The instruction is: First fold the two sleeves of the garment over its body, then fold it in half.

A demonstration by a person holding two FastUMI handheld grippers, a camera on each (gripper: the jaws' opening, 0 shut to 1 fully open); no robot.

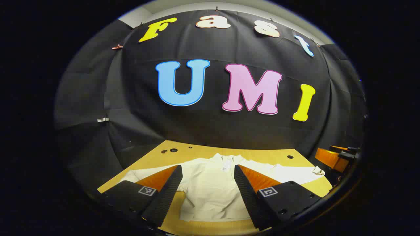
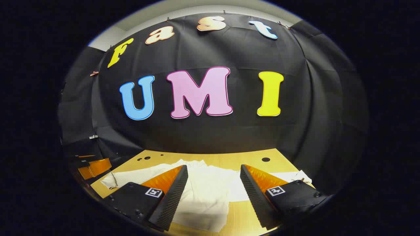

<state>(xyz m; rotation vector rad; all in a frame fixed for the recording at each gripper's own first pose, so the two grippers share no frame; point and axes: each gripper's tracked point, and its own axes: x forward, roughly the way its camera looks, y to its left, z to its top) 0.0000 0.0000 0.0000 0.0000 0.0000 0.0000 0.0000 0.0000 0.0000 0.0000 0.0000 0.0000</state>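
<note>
Garment (image 1: 210, 190) flat, both hand-held grippers (image 1: 207, 183) (image 2: 213, 183) agape above

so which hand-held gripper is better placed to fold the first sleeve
Either, each for its own side. The white garment lies flat, both sleeves spread. The left hand-held gripper, open, hovers over the body; the right hand-held gripper, open, sits nearer the right sleeve.

No legible text. Small white tag (image 1: 225, 165) at the garment (image 1: 210, 193) collar: print too small to read. Square coded markers on each tool carry no words.
</note>
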